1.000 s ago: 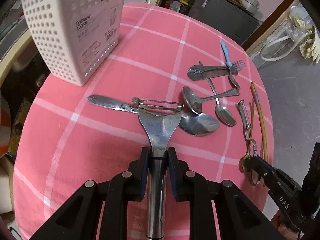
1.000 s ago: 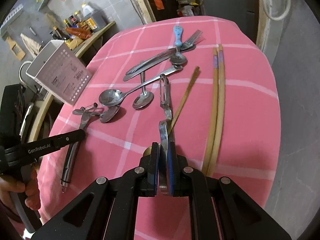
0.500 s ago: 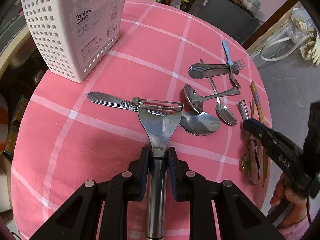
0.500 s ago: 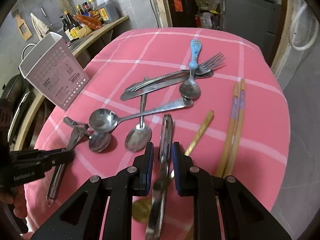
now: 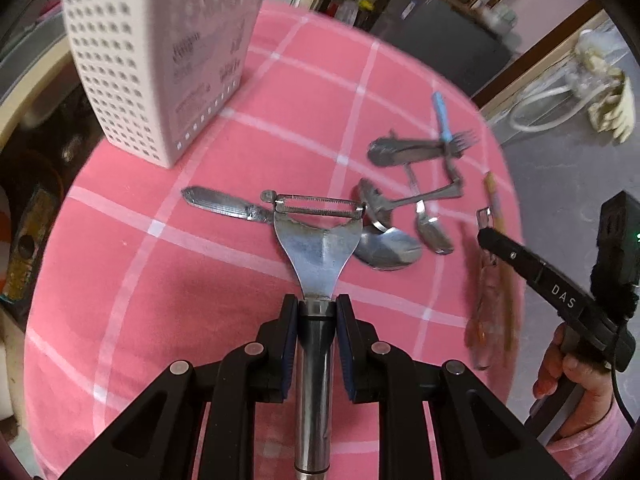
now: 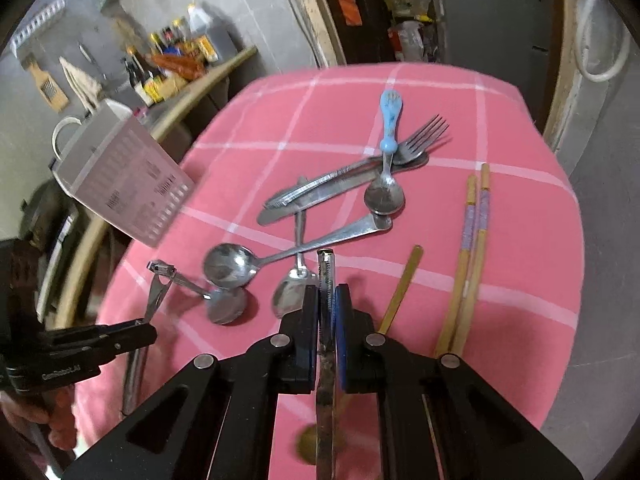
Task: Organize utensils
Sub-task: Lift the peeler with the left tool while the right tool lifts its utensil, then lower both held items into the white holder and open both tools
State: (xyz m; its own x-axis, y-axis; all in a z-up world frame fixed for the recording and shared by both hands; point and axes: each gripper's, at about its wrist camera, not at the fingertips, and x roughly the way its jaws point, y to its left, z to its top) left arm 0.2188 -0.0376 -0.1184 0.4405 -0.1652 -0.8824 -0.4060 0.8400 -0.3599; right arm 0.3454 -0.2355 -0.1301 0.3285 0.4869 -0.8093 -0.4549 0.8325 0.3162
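Observation:
My left gripper is shut on the handle of a wide steel Y-peeler, its blade pointing away over the pink checked tablecloth. My right gripper is shut on a narrow straight peeler, lifted off the cloth; it also shows blurred in the left wrist view. A white perforated utensil holder stands at the far left of the table and shows in the right wrist view. Spoons, a knife, a fork and a blue-handled spoon lie piled mid-table.
A pair of wooden chopsticks and a brass-coloured spoon handle lie to the right of the pile. A knife lies behind the Y-peeler. Bottles stand on a counter beyond the table. The table edge drops off at right.
My right gripper has closed on the narrow peeler and lifted it from the cloth. My left gripper has drawn nearer the holder with the Y-peeler still in it.

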